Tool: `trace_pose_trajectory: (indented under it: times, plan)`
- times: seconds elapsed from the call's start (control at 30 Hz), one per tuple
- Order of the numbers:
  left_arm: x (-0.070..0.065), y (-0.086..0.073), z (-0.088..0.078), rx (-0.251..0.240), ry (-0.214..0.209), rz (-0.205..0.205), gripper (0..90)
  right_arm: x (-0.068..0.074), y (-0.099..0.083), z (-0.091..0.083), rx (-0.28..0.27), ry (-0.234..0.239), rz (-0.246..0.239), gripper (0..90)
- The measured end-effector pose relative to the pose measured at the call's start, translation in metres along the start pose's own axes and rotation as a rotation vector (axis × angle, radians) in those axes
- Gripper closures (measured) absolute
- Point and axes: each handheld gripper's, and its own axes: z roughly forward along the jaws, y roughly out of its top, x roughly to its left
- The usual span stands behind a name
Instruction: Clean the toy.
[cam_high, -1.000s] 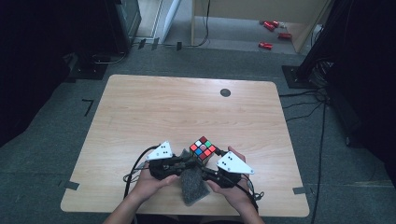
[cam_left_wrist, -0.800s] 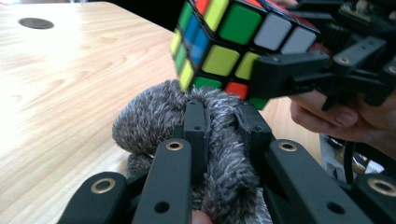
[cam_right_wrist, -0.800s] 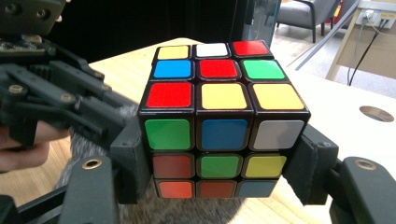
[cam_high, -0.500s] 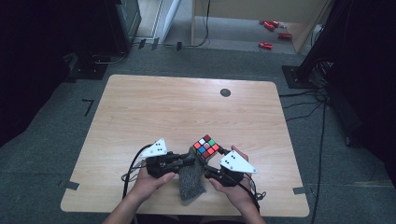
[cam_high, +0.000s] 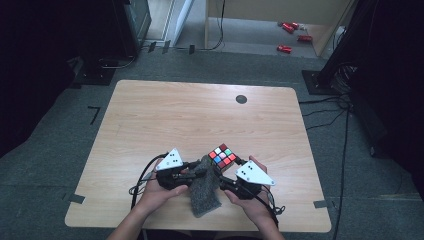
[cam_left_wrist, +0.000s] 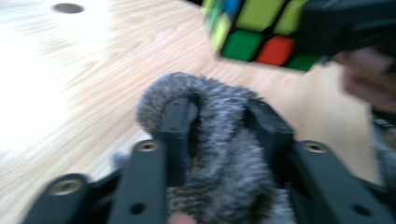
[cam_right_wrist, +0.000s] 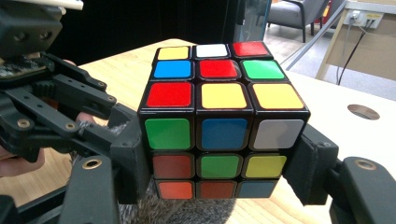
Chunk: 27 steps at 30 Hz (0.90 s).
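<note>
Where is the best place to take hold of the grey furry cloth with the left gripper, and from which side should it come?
Probably the bunched upper fold of the grey furry cloth, where it humps up between the left gripper jaws. Come from the person's side, jaws straddling the fold: the flat remainder offers little to pinch, and the multicoloured puzzle cube crowds the far side.

A: What else is there?
B: The wooden desk (cam_high: 165, 115) has a dark round hole (cam_high: 241, 99) near its far edge.
A: And beyond it?
B: Red objects (cam_high: 292, 35) lie on the floor by a pale wooden frame (cam_high: 260, 22). Black cables (cam_high: 340, 107) run over the grey carpet (cam_high: 45, 165) at the right. A grey armchair (cam_right_wrist: 299, 11) stands farther off.
</note>
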Motion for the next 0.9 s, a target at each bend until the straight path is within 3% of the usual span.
trace_pose_trajectory:
  times: [0.1,0.13,0.23,0.27,0.3,0.5,0.6,0.7,0.8,0.9]
  plan:
    - [0.002,-0.001,0.0,0.005,0.137,0.002,28.5,0.0,0.0,0.0,0.0,-0.009,0.008,34.7]
    - [0.002,-0.001,0.0,0.005,0.137,0.002,22.7,0.0,0.0,0.0,0.0,-0.009,0.008,34.7]
    - [-0.003,-0.002,0.0,0.018,0.199,0.083,16.4,0.001,0.003,-0.001,-0.006,-0.016,0.032,34.7]
    - [-0.011,-0.002,0.002,0.009,0.2,0.127,15.8,0.002,0.004,-0.002,-0.008,-0.017,0.04,34.7]
    - [-0.014,-0.002,0.004,0.007,0.199,0.141,15.2,0.002,0.005,-0.002,-0.009,-0.019,0.046,34.7]
    - [-0.027,-0.001,0.01,-0.002,0.191,0.175,13.5,0.009,0.005,0.0,0.003,-0.021,0.081,34.7]
    - [-0.035,0.0,0.012,-0.032,0.183,0.203,12.6,0.013,0.005,0.002,0.009,-0.026,0.092,34.6]
    - [-0.037,0.002,0.009,-0.064,0.168,0.207,11.6,0.017,0.004,0.004,0.015,-0.022,0.092,34.7]
    - [-0.036,0.003,0.006,-0.06,0.158,0.219,11.6,0.017,0.005,0.003,0.006,-0.031,0.094,34.7]
    - [-0.025,0.005,-0.003,-0.067,0.17,0.188,11.8,0.012,0.007,-0.001,-0.007,-0.046,0.11,34.6]
